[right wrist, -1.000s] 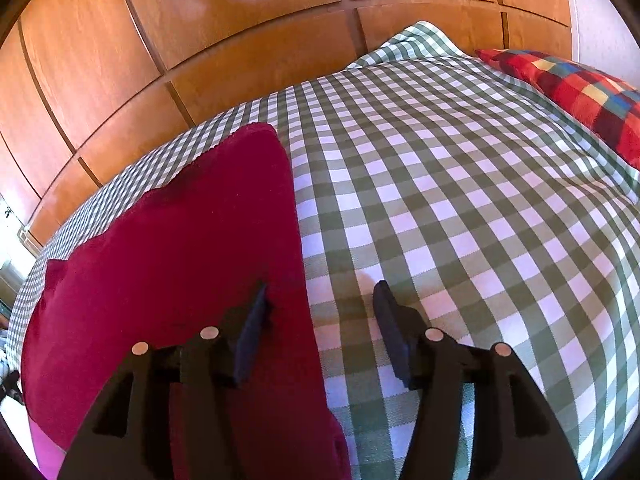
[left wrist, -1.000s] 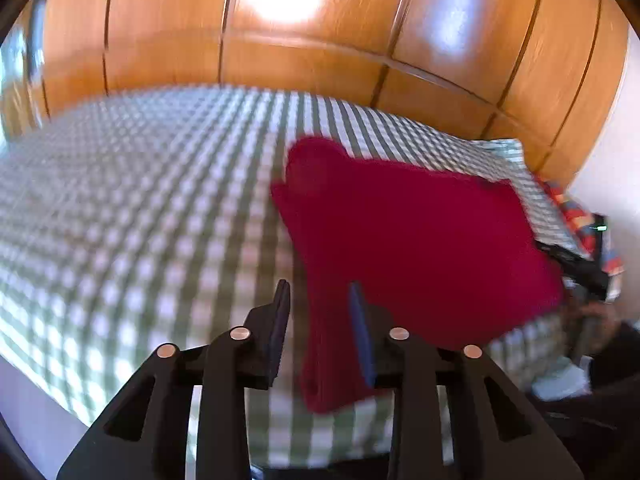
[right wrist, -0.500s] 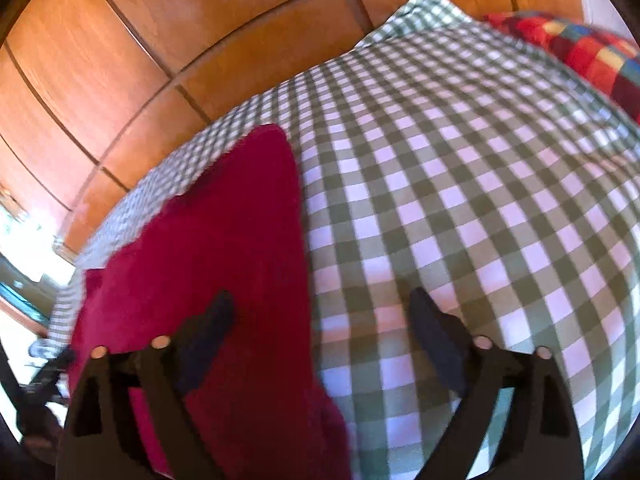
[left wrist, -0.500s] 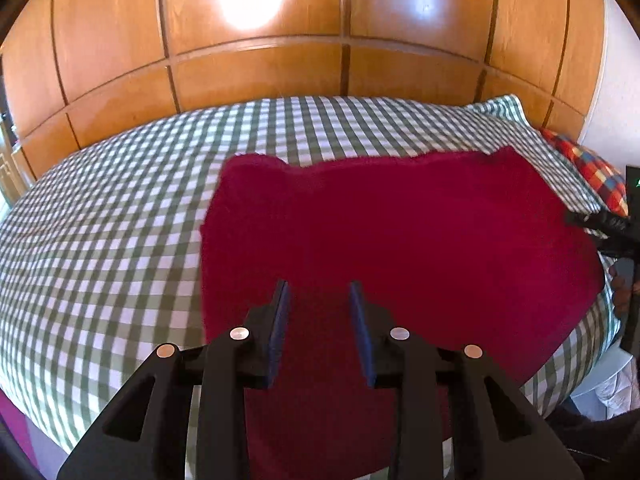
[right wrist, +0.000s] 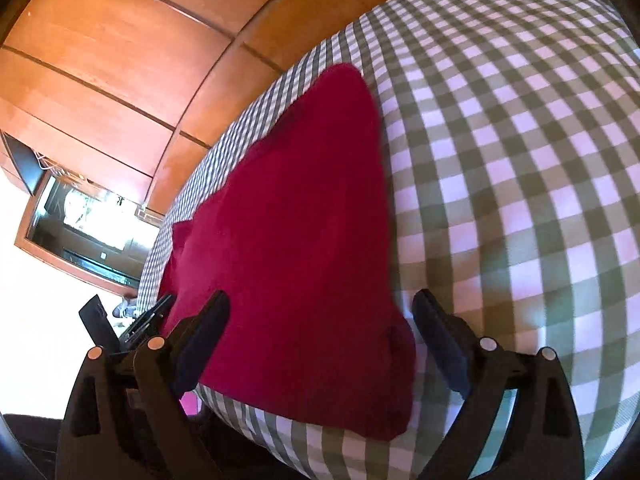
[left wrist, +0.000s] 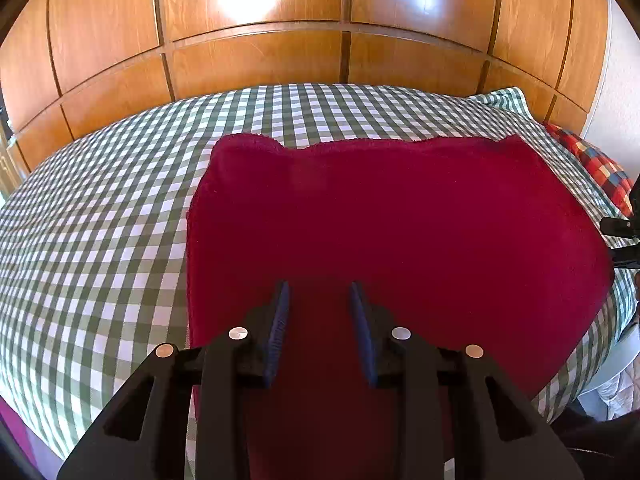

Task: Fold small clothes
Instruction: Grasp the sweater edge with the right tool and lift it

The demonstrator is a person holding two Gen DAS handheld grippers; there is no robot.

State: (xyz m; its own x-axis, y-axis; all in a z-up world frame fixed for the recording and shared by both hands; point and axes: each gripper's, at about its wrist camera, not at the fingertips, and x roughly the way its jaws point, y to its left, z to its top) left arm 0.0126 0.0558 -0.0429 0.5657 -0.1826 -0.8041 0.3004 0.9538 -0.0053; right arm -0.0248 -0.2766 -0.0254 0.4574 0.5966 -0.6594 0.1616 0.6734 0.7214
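So far the red cloth (left wrist: 392,224) lies spread flat on the green-checked bed (left wrist: 100,216), its near edge reaching the bed's front edge, and no fold shows in it; judging from that, the folding itself is yet to begin and every fold remains to be made. One far corner looks slightly rumpled, and the near right corner (right wrist: 384,412) droops over the bed's edge. The left gripper (left wrist: 318,300) hangs over the cloth's near middle with its jaws apart and nothing between them. The right gripper (right wrist: 320,312) is spread wide, its jaws to either side of the near right corner, not closed on it. A plaid pillow (left wrist: 600,172) sits at the bed's far right, with wooden panelling (left wrist: 256,52) behind. No brand, label or legible writing appears anywhere.
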